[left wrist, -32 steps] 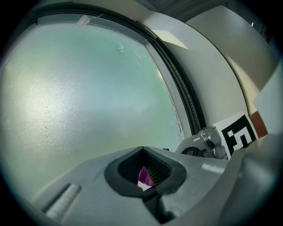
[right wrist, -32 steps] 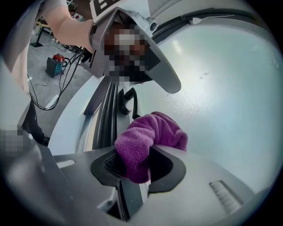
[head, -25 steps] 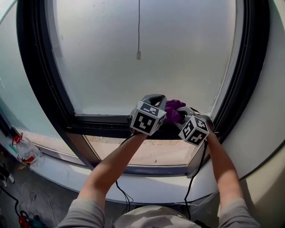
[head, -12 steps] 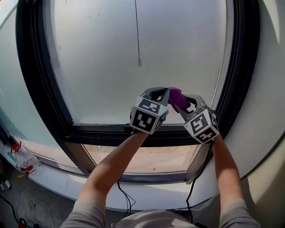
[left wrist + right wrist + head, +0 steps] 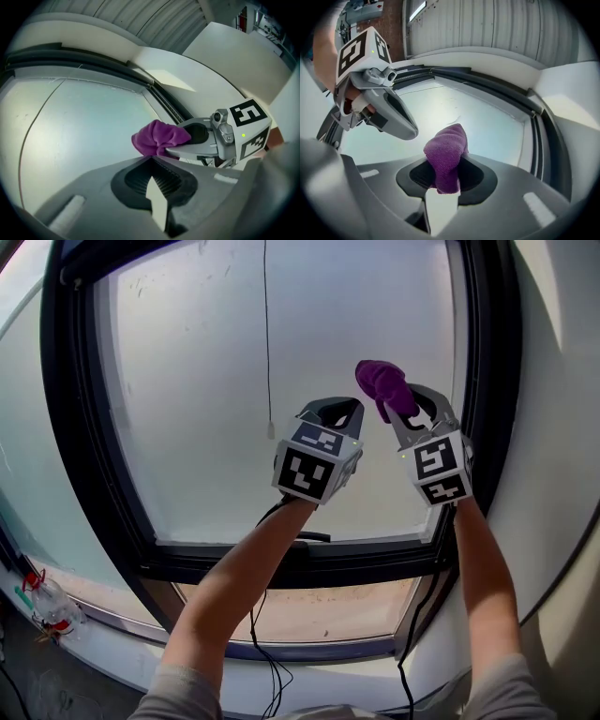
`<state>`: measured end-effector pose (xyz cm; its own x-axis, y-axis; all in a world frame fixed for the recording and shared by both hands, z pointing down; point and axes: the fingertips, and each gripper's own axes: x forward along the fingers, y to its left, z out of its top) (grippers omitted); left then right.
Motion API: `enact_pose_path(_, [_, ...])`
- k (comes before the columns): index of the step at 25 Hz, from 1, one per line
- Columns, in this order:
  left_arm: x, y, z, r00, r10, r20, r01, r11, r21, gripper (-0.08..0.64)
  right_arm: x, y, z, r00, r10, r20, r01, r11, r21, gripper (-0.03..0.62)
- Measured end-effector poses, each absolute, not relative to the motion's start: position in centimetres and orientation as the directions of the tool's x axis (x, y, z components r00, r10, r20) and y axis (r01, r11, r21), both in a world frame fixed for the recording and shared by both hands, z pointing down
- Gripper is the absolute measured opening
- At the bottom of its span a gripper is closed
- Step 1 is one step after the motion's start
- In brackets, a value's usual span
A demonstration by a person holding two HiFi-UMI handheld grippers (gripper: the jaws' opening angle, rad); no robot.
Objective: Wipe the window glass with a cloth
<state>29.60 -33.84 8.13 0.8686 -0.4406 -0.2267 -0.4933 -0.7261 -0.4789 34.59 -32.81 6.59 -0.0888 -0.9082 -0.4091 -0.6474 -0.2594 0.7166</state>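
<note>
Locate the right gripper [image 5: 396, 401] at upper right of centre in the head view, held high in front of the window glass [image 5: 187, 381]. Note its jaws closed tight on a purple cloth [image 5: 381, 381] — a bunched wad standing out past the jaw tips toward the pane. Confirm in the right gripper view: cloth pinched at frame centre, pale glass behind it. Contact between cloth and pane: not determinable. Locate the left gripper [image 5: 330, 415] just left of the right one, near mid-frame, close by but apart from it. Read its state in the left gripper view — jaws brought together at lower centre, nothing between them, the cloth visible beyond at mid-frame. Note also the black window frame [image 5: 309, 559] across the lower part of the head view, a thin cord [image 5: 265, 334] hanging down the pane at upper centre, and a plastic bottle [image 5: 49, 601] at lower left.
</note>
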Motion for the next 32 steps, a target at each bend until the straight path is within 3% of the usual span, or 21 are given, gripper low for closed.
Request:
enact_pose_path(4, [29.8, -33.0, 3.1, 0.862, -0.421, -0.283, -0.507, -0.695, -0.510, 0.000, 35.3, -31.9, -0.2, -0.070, -0.857, -0.511, -0.650, -0.349, 0.675, 0.144])
enact_pose_path(16, [29.6, -32.2, -7.3, 0.825, -0.377, -0.420, -0.564, -0.592, -0.576, 0.000, 36.6, -31.5, -13.2, -0.023, -0.750, -0.661, -0.656, -0.487, 0.576, 0.146])
enact_pose_path(25, [29.5, -32.8, -11.0, 0.830, -0.369, -0.419, -0.558, -0.578, -0.596, 0.000, 38.0, -32.8, -19.9, 0.049, -0.743, -0.668, -0.668, -0.521, 0.531, 0.146])
enact_pose_path(32, [29.4, -32.9, -11.7, 0.834, -0.361, -0.417, -0.551, -0.572, -0.608, 0.000, 39.3, -34.4, -21.2, 0.112, -0.788, -0.606, -0.701, -0.495, 0.513, 0.142])
